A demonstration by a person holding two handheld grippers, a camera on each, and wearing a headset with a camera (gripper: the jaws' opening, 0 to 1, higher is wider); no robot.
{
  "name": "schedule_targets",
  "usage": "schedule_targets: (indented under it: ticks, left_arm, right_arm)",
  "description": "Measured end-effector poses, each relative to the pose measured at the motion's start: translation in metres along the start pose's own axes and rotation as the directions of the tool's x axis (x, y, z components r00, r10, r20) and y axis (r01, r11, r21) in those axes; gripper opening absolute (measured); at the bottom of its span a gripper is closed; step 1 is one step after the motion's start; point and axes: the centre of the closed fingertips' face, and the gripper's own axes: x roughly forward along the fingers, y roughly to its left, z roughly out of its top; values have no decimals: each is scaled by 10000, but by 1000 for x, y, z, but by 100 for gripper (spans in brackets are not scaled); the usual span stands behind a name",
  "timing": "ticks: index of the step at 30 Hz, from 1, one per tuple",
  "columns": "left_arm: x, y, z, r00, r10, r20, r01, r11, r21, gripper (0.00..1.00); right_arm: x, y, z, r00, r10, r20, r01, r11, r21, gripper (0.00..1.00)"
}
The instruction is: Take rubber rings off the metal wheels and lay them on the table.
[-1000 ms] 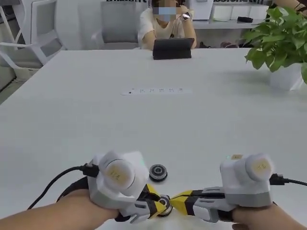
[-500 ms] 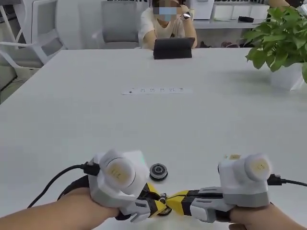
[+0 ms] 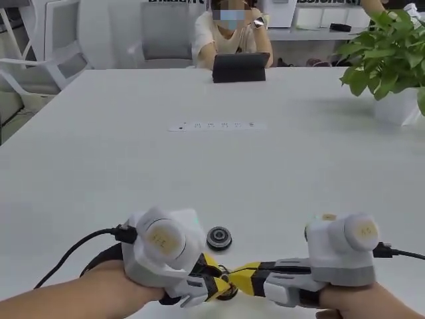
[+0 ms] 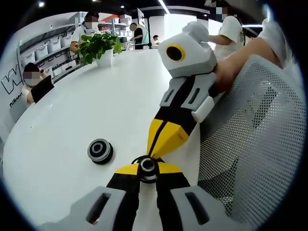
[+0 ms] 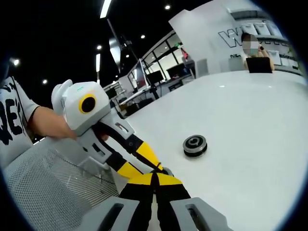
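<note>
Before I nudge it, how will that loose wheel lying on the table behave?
The loose wheel lies flat on the table, so it would probably slide rather than roll. Its metal hub suggests it is heavy for its size. The black rubber ring around it likely grips the smooth top.

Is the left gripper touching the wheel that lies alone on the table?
Apart. In the left gripper view, bare white table separates the lone wheel from the left gripper, whose jaws clamp a second wheel.
</note>
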Motion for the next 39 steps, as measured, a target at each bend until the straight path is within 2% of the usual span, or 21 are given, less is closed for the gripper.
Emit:
schedule_targets:
  ticks: [6,9,17,25,34,39]
  left_arm:
    - [0,0,0,10000,28,-18,-28,10000,74,7]
    - [0,-1,1,10000,24,-70,-22,9993,365,8]
    - [-9,-2,6,9998,-208,2,208,9997,118,14]
    - [-28,-2,15,9987,-285,431,293,9994,-186,21]
    - [-53,0,18,9975,-95,703,114,9996,-266,28]
    - [-64,3,20,9959,53,905,-18,9992,-388,32]
  right_arm:
    - [-3,-6,-4,9996,-252,-108,252,9997,-50,0]
    - [-4,-7,-4,9996,-255,-87,255,9997,14,0]
    - [-3,-3,-1,9999,-109,-50,110,9999,58,0]
    - [-3,2,4,9999,115,-10,-115,9999,59,0]
    - [-3,8,15,9992,395,88,-395,9992,20,0]
    - [-1,13,26,9980,594,207,-594,9982,1,0]
